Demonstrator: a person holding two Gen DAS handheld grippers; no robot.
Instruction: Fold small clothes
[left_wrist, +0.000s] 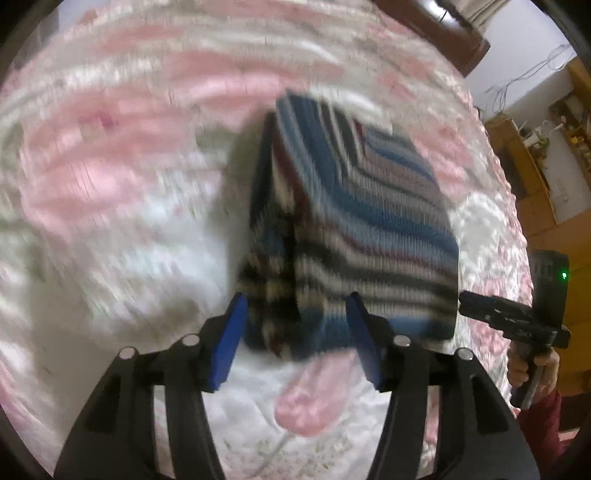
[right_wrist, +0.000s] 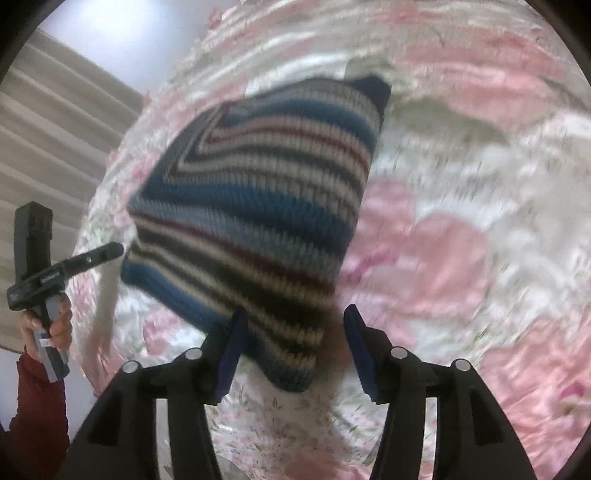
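A folded knit garment (left_wrist: 362, 236) with blue, white, black and maroon stripes lies on a pink and white floral bedspread (left_wrist: 110, 192). My left gripper (left_wrist: 299, 336) is open, and the garment's near edge lies between its blue pads (left_wrist: 232, 343) without being pinched. In the right wrist view the same garment (right_wrist: 258, 206) shows one corner between the wide-apart fingers of my open right gripper (right_wrist: 295, 347). Each gripper also appears in the other's view: the right gripper (left_wrist: 469, 301) at the garment's right side, the left gripper (right_wrist: 114, 251) at its left edge. Both views are motion-blurred.
The bedspread (right_wrist: 461, 258) fills most of both views. A dark wooden headboard (left_wrist: 443, 33) and wooden furniture (left_wrist: 532, 184) stand beyond the bed's edge. A pleated curtain (right_wrist: 55, 129) hangs on the other side. A hand (right_wrist: 55, 328) in a red sleeve holds the left gripper.
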